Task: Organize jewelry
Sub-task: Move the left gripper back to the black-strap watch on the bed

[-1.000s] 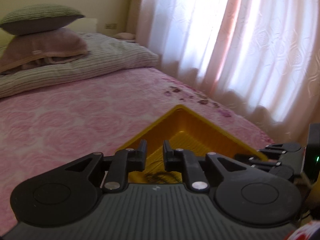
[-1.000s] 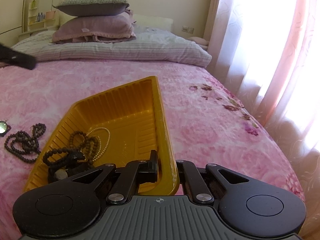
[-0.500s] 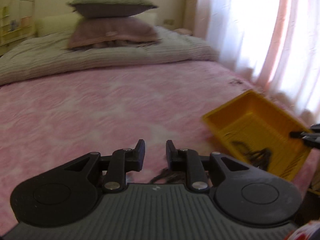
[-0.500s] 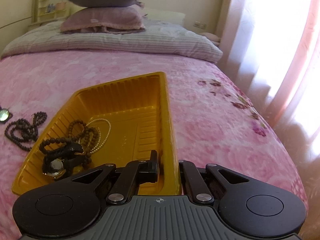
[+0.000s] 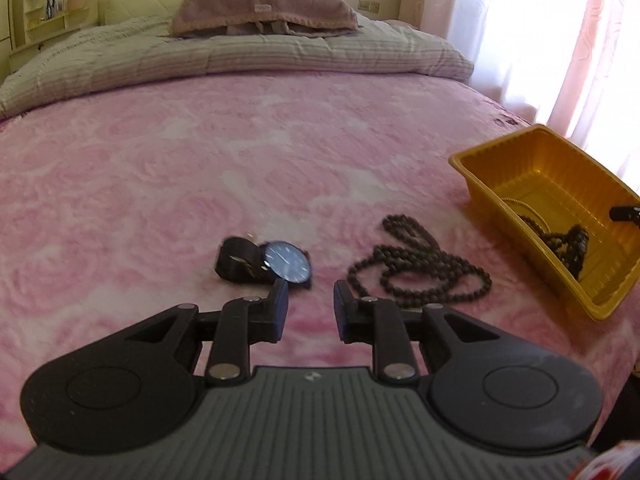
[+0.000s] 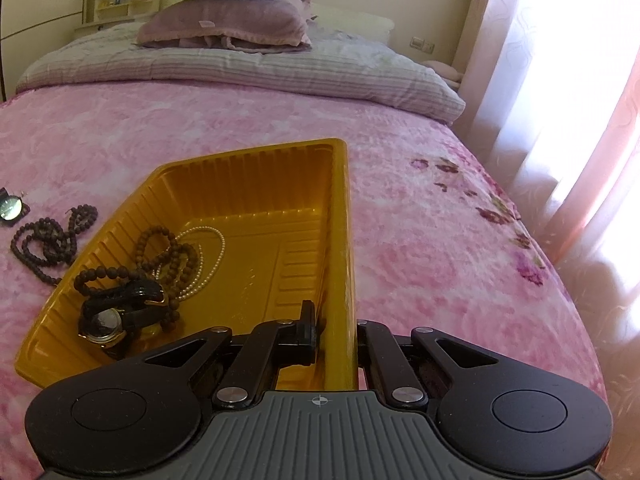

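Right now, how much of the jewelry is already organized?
Done: a gold watch, brown beads and a pearl strand lie in the yellow tray. The right gripper clamps the tray's wall; the left gripper is open. Left: the black watch and dark bead necklace on the bedspread.

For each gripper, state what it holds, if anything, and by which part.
The right gripper grips the yellow tray by its near right side wall, one finger inside, one outside. The left gripper is open, holding nothing.

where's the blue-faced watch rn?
Left wrist view: blue-faced watch lies on the pink bedspread, just beyond the open left gripper, left of the loose bead necklace.
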Demonstrator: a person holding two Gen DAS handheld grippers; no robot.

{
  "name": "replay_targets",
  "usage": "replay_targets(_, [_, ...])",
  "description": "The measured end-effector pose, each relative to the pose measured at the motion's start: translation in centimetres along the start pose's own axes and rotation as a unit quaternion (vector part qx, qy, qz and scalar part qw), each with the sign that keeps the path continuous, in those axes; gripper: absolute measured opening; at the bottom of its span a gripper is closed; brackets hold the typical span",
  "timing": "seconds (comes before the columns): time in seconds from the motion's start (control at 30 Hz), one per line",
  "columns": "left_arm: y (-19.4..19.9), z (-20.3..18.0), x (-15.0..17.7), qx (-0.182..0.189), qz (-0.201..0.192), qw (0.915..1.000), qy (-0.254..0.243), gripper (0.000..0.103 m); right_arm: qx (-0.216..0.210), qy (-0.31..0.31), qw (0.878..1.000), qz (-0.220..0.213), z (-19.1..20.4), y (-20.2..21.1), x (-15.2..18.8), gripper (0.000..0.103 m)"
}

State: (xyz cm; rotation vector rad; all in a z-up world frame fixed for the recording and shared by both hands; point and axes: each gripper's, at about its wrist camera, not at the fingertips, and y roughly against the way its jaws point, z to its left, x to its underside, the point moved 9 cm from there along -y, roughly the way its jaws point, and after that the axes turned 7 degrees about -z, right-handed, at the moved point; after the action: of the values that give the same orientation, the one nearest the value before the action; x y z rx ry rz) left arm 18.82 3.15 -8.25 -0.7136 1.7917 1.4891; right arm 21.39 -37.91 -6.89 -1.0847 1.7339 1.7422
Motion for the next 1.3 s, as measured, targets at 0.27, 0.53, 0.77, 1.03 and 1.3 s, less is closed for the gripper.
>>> replay_targets(0.27, [-0.3,-1.6,0.8,0.016,0.007,0.9998,-0.003,0.024,-0.022,-0.018,0.999,0.018,-0.2,0.0,0.1,0.006])
replay_targets(0.53, [-0.5,-2.5,1.3,0.025,0.011,0.9996,-0.005,0.025,-0.046,-0.040,0.997,0.052,-0.5,1.0,0.5,0.006])
replay_targets(0.77, [-0.7,-2.4,1.7,0.025,0.015,0.9996,-0.003,0.026,-0.056,-0.053,0.995,0.070,-0.6,1.4,0.5,0.006])
replay_targets(1.03, [-1.2,-1.7,2.5,0.015,0.022,0.9996,-0.009,0.026,-0.052,-0.041,0.996,0.067,-1.3,0.5,-0.9,0.006])
replay_targets(1.3, [-2.6,-0.8,1.7,-0.013,0.014,0.9996,-0.020,0.026,-0.047,-0.031,0.996,0.064,-1.4,0.1,-1.4,0.005])
